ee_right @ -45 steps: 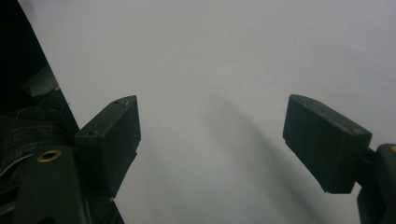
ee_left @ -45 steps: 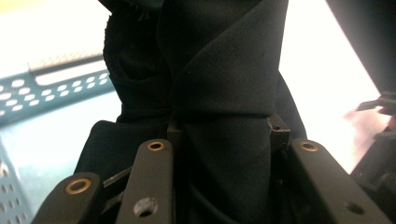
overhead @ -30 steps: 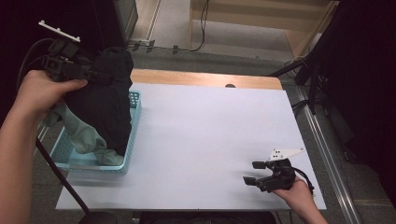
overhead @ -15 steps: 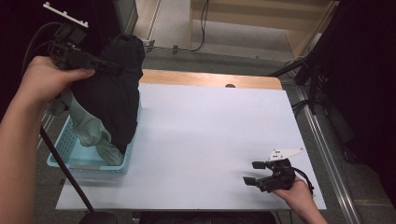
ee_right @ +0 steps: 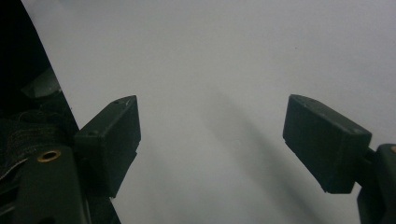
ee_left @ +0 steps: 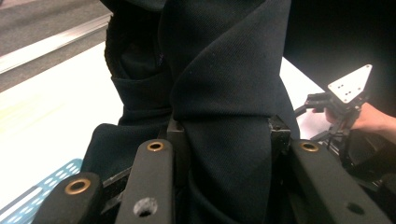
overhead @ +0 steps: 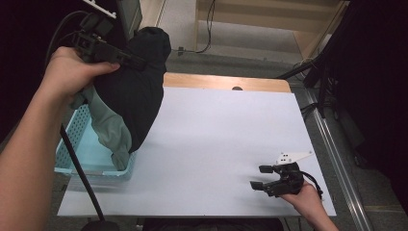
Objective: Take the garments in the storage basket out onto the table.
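The left tool (overhead: 137,61) grips a black garment (overhead: 137,91) bunched between its jaws, above the basket (overhead: 77,144); the right tool (overhead: 262,177) rests wide apart on the bench (overhead: 216,134).

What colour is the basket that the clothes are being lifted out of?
Light blue; the basket shows best in the high view.

A lab-like recording room: a white table (overhead: 226,139) with a wooden far edge, black curtains (overhead: 380,72) at the sides, cables (overhead: 208,29) on the bare floor (overhead: 250,38) beyond.
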`<action>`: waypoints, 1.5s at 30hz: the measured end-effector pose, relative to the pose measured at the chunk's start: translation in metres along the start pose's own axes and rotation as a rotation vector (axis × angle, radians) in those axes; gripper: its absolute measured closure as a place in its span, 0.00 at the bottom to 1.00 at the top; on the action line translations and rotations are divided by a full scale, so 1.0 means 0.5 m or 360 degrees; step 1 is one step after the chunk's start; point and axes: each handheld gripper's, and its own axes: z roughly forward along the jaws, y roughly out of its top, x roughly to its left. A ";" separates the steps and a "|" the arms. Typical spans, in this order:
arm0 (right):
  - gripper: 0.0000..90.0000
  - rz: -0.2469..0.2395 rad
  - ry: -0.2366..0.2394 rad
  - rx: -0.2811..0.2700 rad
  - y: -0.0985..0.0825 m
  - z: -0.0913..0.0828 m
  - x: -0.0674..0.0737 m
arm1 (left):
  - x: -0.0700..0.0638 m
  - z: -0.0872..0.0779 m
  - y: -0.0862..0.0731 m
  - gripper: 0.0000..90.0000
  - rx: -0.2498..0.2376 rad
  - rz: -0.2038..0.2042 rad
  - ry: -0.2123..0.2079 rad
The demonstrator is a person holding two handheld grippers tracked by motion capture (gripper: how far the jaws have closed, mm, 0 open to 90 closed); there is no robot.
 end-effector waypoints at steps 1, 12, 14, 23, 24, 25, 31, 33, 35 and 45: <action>0.20 -0.0005 0.0005 -0.0002 0.001 0.000 -0.001 | -0.003 0.002 0.004 0.74 -0.0001 -0.0002 -0.0008; 0.20 -0.0045 0.0043 0.0007 0.020 0.013 0.000 | -0.037 0.038 0.028 0.74 0.0011 0.0022 -0.0034; 0.20 -0.0044 0.0048 0.0005 0.022 0.014 0.000 | -0.044 0.041 0.032 0.74 0.0001 0.0027 -0.0039; 0.20 -0.0078 0.0077 0.0017 0.035 0.027 0.000 | -0.082 0.032 0.068 0.74 -0.0019 0.0074 -0.0012; 0.20 -0.0081 0.0077 0.0017 0.036 0.027 0.001 | -0.082 0.032 0.068 0.74 -0.0019 0.0074 -0.0012; 0.20 -0.0082 0.0077 0.0018 0.036 0.028 0.001 | -0.089 0.035 0.075 0.74 -0.0031 0.0078 -0.0035; 0.20 -0.0085 0.0074 0.0012 0.035 0.024 0.001 | -0.104 0.051 0.089 0.74 -0.0048 0.0103 -0.0085; 0.20 -0.0082 0.0074 0.0010 0.034 0.023 0.000 | -0.114 0.061 0.096 0.74 -0.0050 0.0124 -0.0098; 0.20 -0.0080 0.0071 0.0012 0.033 0.022 0.000 | -0.124 0.076 0.105 0.74 -0.0048 0.0147 -0.0108; 0.20 -0.0075 0.0067 0.0003 0.031 0.018 -0.001 | -0.145 0.124 0.129 0.74 -0.0061 0.0178 -0.0109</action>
